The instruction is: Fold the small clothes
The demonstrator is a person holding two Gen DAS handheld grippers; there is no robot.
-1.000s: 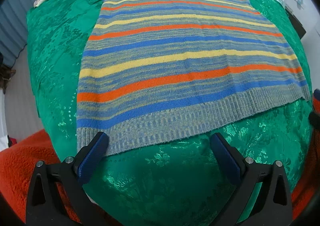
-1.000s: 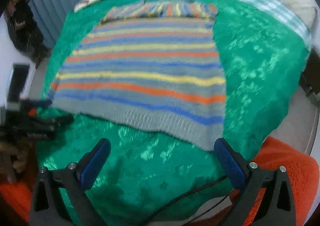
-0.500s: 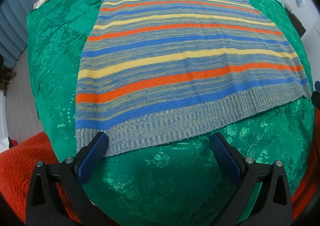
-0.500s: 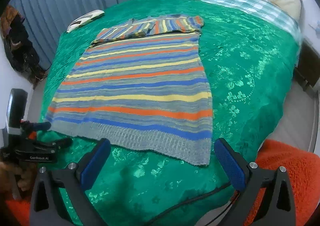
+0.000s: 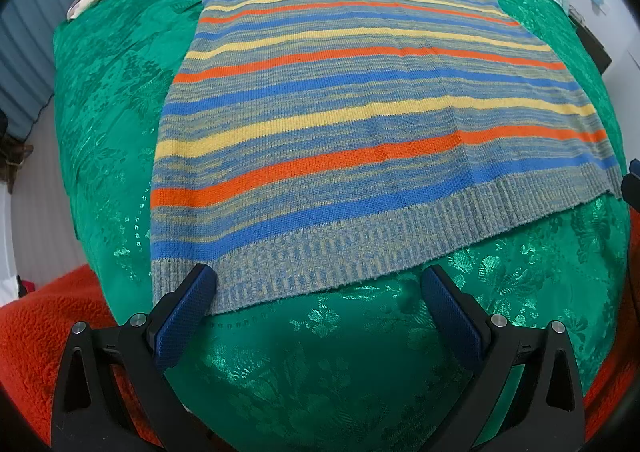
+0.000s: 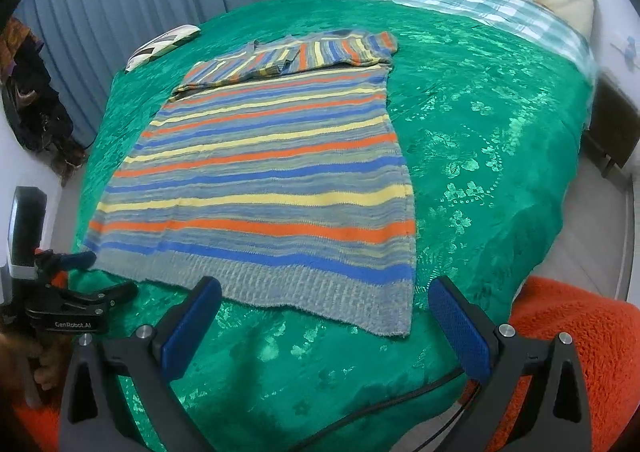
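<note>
Left tongs spread apart, empty, over the striped sweater hem's 9 o'clock corner; left finger overlaps the ribbing. Right tongs also apart, empty, at the 3 o'clock hem corner. Sweater flat on green bedspread, sleeves folded across at 12 o'clock. Since 1 s ago: right view has steadied and sharpened; sweater unmoved.

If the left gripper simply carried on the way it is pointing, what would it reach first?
Most likely the ribbed hem of the striped sweater, lying just ahead of the open left gripper on the green bedspread. Height above the cloth is hard to judge.
</note>
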